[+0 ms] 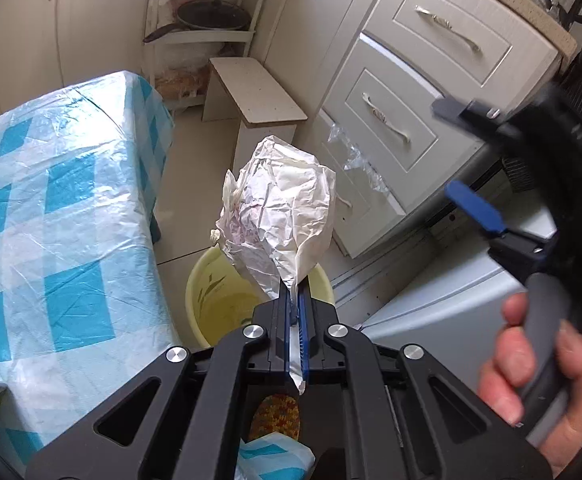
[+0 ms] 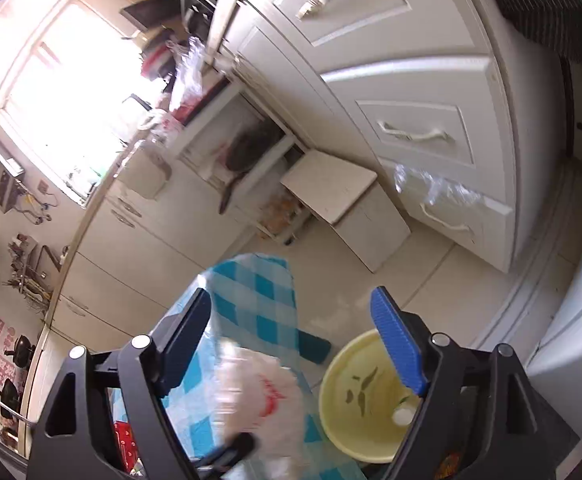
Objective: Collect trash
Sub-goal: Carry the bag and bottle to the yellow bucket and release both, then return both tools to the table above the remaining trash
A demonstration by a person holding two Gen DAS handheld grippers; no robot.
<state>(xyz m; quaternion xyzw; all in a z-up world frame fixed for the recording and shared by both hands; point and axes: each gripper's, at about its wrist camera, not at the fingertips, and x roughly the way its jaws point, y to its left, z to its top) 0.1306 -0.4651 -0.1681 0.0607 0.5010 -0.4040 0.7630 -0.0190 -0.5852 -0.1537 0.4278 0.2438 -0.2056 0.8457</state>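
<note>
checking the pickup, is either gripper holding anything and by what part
The left gripper is shut on the crumpled white paper, pinching its lower edge. The right gripper is open and holds nothing.

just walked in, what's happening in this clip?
A person is collecting kitchen trash with two handheld grippers. The left gripper is shut on a crumpled white paper wrapper, held above the yellow bucket on the floor beside the checked-cloth table. The right gripper is open and holds nothing. The wrapper isn't dropped in yet.
</note>
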